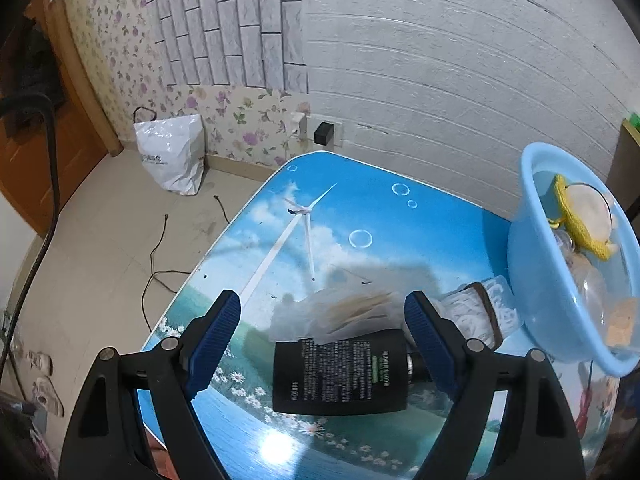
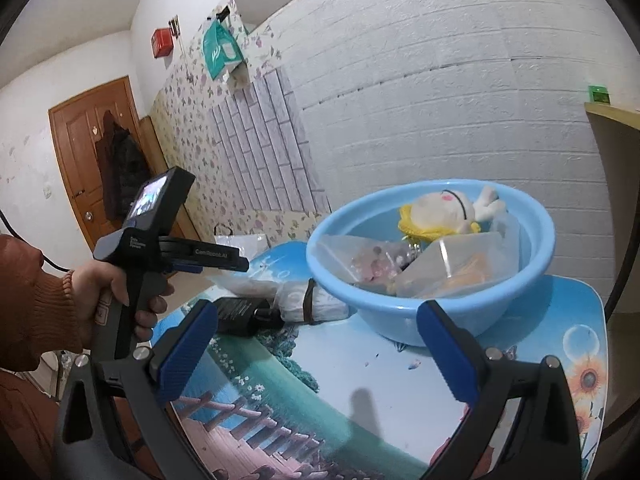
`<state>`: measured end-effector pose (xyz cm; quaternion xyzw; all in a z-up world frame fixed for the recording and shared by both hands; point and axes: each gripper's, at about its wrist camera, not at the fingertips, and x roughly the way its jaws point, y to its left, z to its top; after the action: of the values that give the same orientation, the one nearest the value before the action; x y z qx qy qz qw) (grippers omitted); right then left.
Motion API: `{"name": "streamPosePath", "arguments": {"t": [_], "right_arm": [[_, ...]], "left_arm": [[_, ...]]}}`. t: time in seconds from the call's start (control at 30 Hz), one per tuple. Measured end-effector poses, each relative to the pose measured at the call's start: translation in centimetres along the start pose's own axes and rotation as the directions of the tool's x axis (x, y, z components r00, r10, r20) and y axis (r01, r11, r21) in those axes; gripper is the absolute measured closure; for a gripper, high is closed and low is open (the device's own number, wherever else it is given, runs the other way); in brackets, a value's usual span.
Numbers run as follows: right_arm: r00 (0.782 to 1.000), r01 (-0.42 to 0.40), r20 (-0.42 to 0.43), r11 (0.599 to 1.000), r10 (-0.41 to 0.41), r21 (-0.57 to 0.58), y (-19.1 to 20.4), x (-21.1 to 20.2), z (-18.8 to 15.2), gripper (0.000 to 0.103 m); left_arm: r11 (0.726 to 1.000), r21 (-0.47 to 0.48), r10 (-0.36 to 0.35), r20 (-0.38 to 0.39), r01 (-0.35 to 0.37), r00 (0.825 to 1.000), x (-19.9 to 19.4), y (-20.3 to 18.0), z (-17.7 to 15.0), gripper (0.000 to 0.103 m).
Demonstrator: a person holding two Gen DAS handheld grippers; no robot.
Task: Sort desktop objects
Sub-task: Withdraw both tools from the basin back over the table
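1. Left claw [image 1: 322, 326]: released, jaws spread wide, tilted down over the counter [image 1: 360, 216]. Nothing is gripped.
2. Black bottle [image 1: 340, 376]: lies on its side on the counter between the left claw's blue pads [image 1: 218, 336], near the counter's near edge. Its cap end is just beside the right-hand pad; contact cannot be determined.
3. Clear bag of wooden sticks [image 1: 348, 312]: lies just beyond the bottle, partly overlapping it.
4. White rolled bundle with a dark band [image 1: 480, 312]: lies between the bottle and the blue basin [image 1: 532, 280].
5. Blue basin: stands towards the counter's far right corner. It contains a plush doll [image 2: 444, 212] and clear bags [image 2: 452, 264].
6. Right claw [image 2: 318, 354]: released and empty, hovering over the counter in front of the basin.
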<state>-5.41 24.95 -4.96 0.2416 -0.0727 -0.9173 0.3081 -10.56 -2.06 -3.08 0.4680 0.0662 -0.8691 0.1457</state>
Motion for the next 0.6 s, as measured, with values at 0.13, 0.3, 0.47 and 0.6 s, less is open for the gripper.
{"name": "streamPosePath", "arguments": {"t": [0.13, 0.3, 0.47, 0.6], "right_arm": [[0.999, 0.039, -0.024, 0.999, -0.039, -0.016, 1.1, 0.0, 0.3, 0.001], [0.994, 0.086, -0.074, 0.996, -0.085, 0.004, 1.7, 0.2, -0.3, 0.001], [0.973, 0.168, -0.171, 0.984, -0.156, 0.057, 1.3, 1.3, -1.4, 0.001], [0.959, 0.191, -0.225, 0.979, -0.172, 0.068, 1.9, 2.4, -1.7, 0.001]], "left_arm": [[0.994, 0.108, -0.029, 0.024, 0.026, 0.999, 0.0, 0.0, -0.9, 0.019], [0.971, 0.221, -0.100, 0.049, 0.086, 0.994, -0.4, -0.6, -2.2, 0.019], [0.959, 0.228, -0.183, 0.049, 0.167, 0.982, -0.1, 0.9, -3.2, 0.019], [0.954, 0.229, -0.210, 0.051, 0.193, 0.976, 0.6, 2.2, -3.6, 0.019]]}}
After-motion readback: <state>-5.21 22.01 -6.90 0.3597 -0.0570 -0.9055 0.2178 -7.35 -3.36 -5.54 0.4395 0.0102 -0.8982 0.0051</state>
